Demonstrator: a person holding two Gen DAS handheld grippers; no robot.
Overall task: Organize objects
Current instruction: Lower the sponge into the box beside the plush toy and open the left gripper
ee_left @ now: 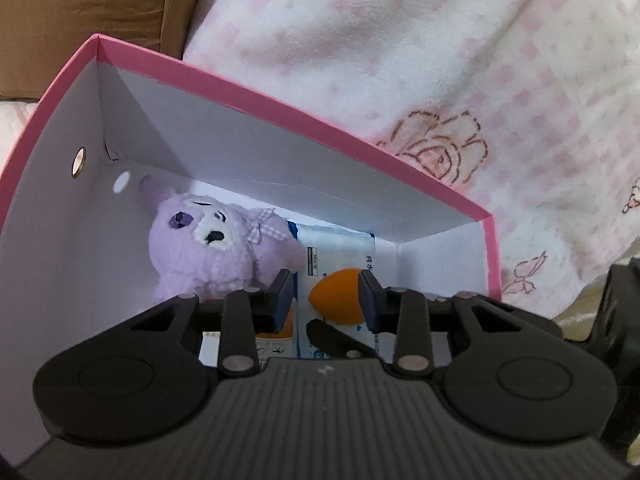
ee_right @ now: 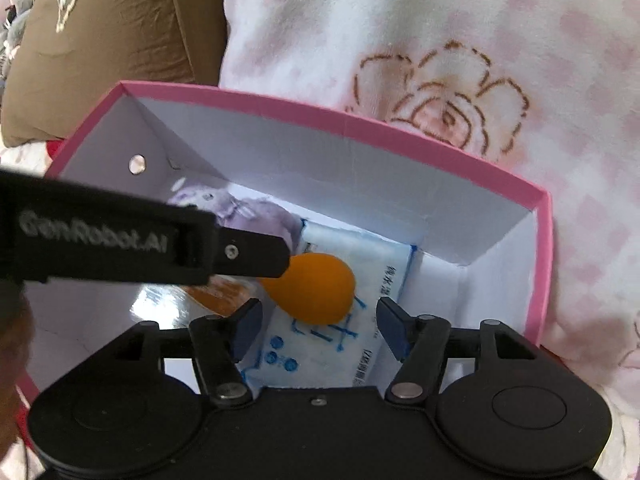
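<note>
A pink box [ee_left: 256, 98] with white inner walls holds a purple plush toy [ee_left: 208, 248], a white and blue wipes pack [ee_left: 340, 248] and an orange egg-shaped sponge [ee_left: 336, 294] lying on the pack. My left gripper [ee_left: 325, 300] is open, inside the box, its fingertips on either side of the sponge. In the right wrist view the box [ee_right: 360, 120], plush [ee_right: 248, 216], wipes pack [ee_right: 352, 328] and sponge [ee_right: 312, 288] show again. My right gripper [ee_right: 320, 326] is open and empty above the pack. The left gripper's arm [ee_right: 120, 240] crosses in front of the plush.
A white and pink checked blanket [ee_left: 440, 60] with rose embroidery lies behind and to the right of the box. A brown cushion [ee_left: 80, 12] sits at the back left. An orange-labelled item [ee_right: 216, 294] lies on the box floor left of the sponge.
</note>
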